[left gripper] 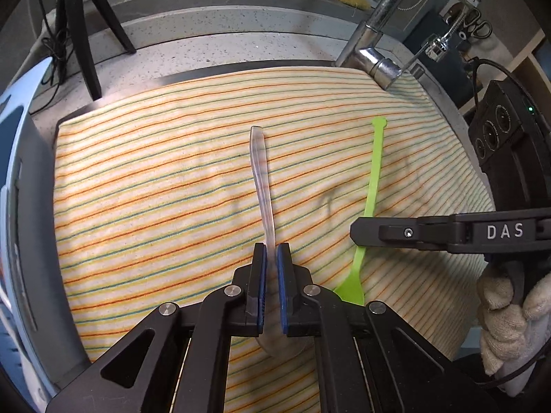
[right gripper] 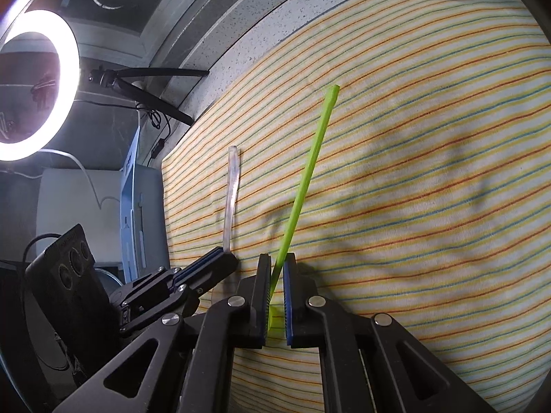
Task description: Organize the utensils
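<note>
A clear plastic spoon (left gripper: 262, 186) lies on the striped cloth (left gripper: 155, 179), handle pointing away. My left gripper (left gripper: 272, 253) is shut on its neck just above the bowl, which shows below the pads. A bright green plastic utensil (left gripper: 373, 172) lies to its right, and my right gripper (left gripper: 358, 232) reaches across it from the right. In the right wrist view the right gripper (right gripper: 277, 261) is shut on the green utensil (right gripper: 310, 172), whose handle slants up and away. There the clear spoon (right gripper: 231, 192) stands to the left, with the left gripper (right gripper: 220, 261) shut on its lower end.
A chrome faucet (left gripper: 375, 41) rises at the cloth's far right. A black tripod (left gripper: 82, 34) stands on the speckled counter at far left, a blue rack (left gripper: 20, 130) at the left edge. A gloved hand (left gripper: 506, 320) holds the right gripper. A ring light (right gripper: 38, 82) glows at left.
</note>
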`<state>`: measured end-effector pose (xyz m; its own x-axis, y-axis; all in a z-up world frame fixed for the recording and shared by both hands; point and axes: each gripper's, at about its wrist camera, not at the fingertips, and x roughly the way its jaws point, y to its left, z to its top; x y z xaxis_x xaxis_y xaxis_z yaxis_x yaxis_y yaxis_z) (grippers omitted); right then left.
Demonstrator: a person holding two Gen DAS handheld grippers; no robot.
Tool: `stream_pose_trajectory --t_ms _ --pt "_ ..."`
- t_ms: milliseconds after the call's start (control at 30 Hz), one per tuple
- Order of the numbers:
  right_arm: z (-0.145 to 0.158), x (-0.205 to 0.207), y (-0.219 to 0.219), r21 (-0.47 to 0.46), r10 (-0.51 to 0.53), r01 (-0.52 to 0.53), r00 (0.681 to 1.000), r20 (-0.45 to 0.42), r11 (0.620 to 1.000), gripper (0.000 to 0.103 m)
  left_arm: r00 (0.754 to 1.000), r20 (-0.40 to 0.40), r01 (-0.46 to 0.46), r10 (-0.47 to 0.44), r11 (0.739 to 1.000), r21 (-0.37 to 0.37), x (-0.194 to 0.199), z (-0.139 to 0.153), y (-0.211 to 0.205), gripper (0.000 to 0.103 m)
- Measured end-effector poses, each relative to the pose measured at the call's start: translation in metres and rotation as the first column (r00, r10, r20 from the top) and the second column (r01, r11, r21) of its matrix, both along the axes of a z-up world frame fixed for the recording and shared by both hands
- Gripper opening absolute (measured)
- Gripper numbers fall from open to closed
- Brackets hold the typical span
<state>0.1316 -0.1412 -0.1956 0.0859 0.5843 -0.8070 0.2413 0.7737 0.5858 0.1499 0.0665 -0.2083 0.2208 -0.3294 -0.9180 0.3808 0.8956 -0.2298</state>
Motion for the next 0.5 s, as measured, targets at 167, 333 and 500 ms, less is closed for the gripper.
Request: stream_pose_trajectory --t_ms 167,333,500 --pt "0.001 -0.001 0.0 0.002 0.007 -0.007 1.0 0.002 1.0 0.006 0.997 0.045 0.053 -0.056 0.996 0.077 0.003 -0.001 -0.017 0.006" --pt "0.008 -0.002 -0.001 0.005 0.016 -0.016 1.0 0.016 1.0 0.005 0.997 0.053 0.053 -0.056 0.997 0.054 0.002 0.007 -0.015 0.004" --pt "0.021 0.001 0.0 0.012 0.028 -0.028 0.999 0.043 1.0 0.003 0.997 0.079 0.025 -0.027 0.999 0.021 -0.001 0.023 -0.004 0.004"
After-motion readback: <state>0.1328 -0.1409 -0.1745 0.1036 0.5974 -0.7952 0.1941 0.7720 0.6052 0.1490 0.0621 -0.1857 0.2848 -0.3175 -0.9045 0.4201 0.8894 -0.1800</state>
